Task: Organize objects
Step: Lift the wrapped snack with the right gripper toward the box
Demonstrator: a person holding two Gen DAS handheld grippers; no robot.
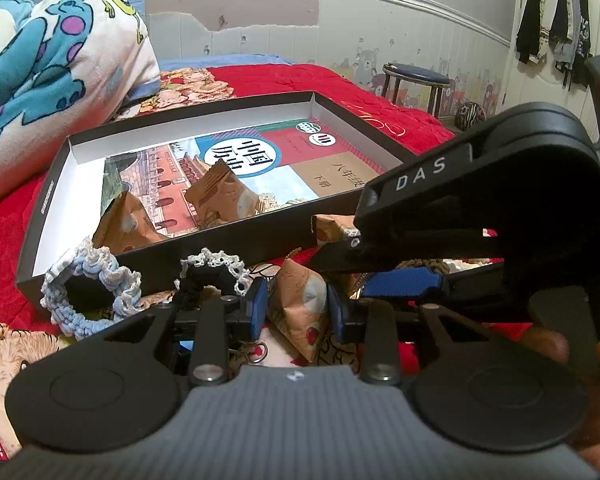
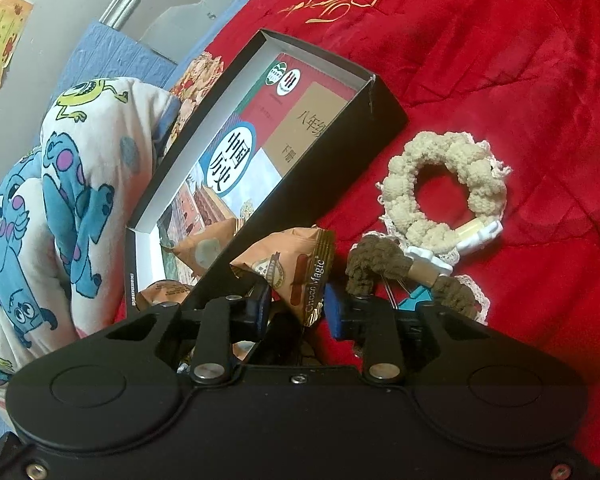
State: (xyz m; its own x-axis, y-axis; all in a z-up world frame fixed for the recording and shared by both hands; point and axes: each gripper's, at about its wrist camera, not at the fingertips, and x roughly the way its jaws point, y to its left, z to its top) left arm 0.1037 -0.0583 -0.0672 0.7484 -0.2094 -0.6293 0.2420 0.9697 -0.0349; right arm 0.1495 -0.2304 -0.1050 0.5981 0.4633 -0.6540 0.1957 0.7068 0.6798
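The left gripper (image 1: 298,312) squeezes a snack packet (image 1: 300,304) on the red blanket (image 2: 500,60). The right gripper (image 2: 300,304) pinches another packet (image 2: 296,268). Next, probably, both go into the black box (image 1: 228,254) nearby.

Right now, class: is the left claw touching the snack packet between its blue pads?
Touching. The left wrist view shows the left claw closed on the tan snack packet: both blue pads press against its sides, with no gap showing.
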